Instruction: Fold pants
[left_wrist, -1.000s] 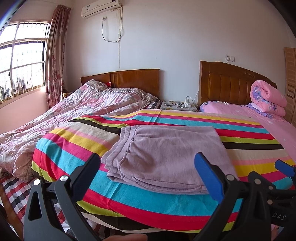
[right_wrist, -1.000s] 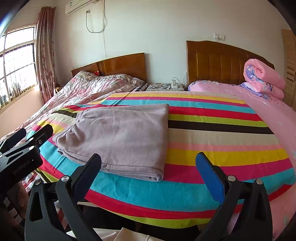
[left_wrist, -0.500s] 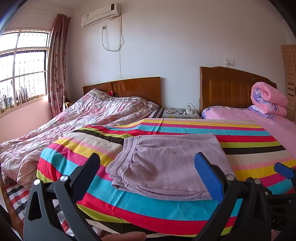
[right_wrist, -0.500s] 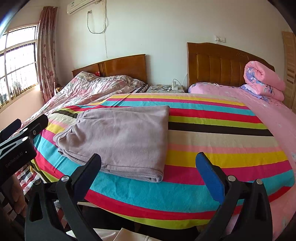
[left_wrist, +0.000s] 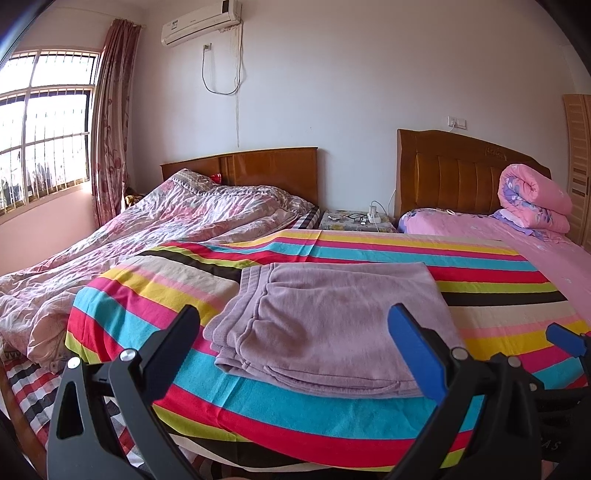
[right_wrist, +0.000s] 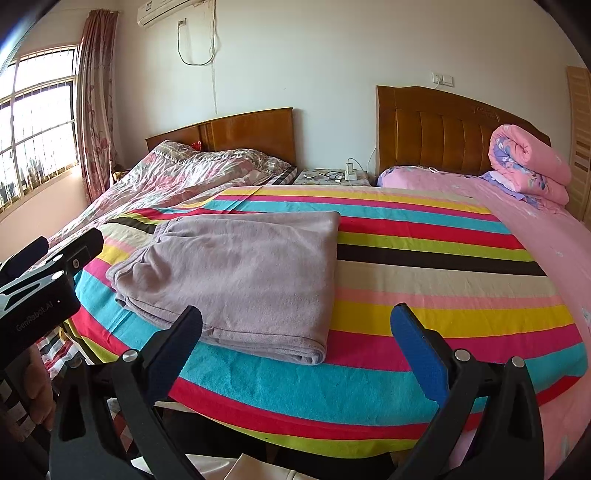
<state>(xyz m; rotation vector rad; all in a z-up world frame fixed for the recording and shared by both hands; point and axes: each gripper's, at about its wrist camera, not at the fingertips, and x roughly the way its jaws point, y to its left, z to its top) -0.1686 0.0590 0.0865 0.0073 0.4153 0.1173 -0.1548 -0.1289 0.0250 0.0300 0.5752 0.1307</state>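
Two handheld black grippers with blue-padded fingers

The left gripper (left_wrist: 299, 343) has a black plastic frame with triangular cut-outs, silver round screws at the pivots, one black finger and one with a blue pad (left_wrist: 415, 354). The right gripper (right_wrist: 299, 347) is built the same way. In the right wrist view the left gripper's body reads "GenRobot.AI" in grey letters, with a bare-skinned hand (right_wrist: 38, 398) beneath.

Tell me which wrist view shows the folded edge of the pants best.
The right wrist view: the folded lilac fleece pants lie unobstructed on the striped towel blanket, with the stacked layers of the near folded edge fully visible. In the left wrist view the pants are nearer, but the left claw fingers cover part of that edge.
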